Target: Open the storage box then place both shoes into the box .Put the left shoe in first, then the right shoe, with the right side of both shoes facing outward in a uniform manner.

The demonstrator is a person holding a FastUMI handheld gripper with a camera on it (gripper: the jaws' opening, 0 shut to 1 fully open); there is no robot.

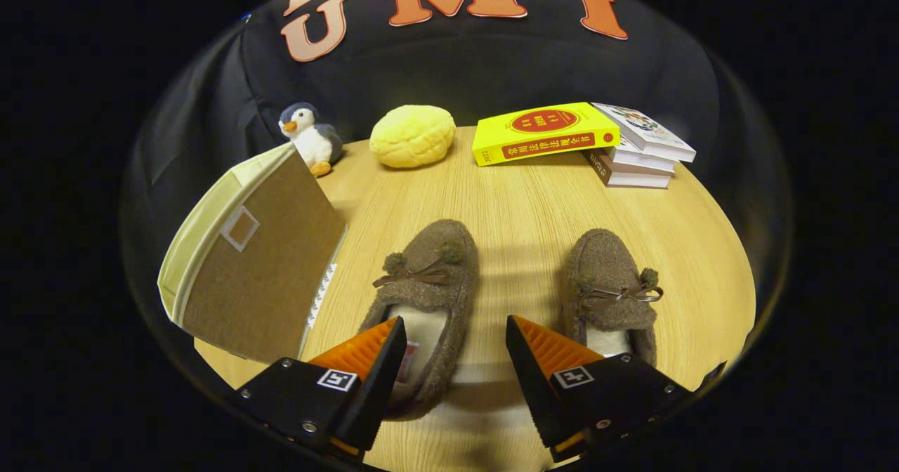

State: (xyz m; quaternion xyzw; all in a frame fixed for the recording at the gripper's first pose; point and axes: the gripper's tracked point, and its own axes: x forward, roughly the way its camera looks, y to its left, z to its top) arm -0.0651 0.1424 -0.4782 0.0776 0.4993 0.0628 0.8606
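Observation:
Two brown fuzzy slippers with small bows lie toes away from me on the wooden table (520, 205). The left shoe (428, 282) sits just ahead of my left finger, which overlaps its cream-lined heel opening. The right shoe (611, 282) lies beyond my right finger. My gripper (455, 345) stands open, with bare table and the left shoe's right wall in the gap, nothing held. The storage box (260, 261), brown fabric with a cream rim and a small label frame, stands tilted to the left of the left shoe. Its inside is hidden.
At the back of the table sit a plush penguin (309, 138), a yellow bun-shaped toy (412, 135), and a stack of books (639, 152) with a yellow book (544, 133) leaning on it. Bare wood lies between the shoes and these items.

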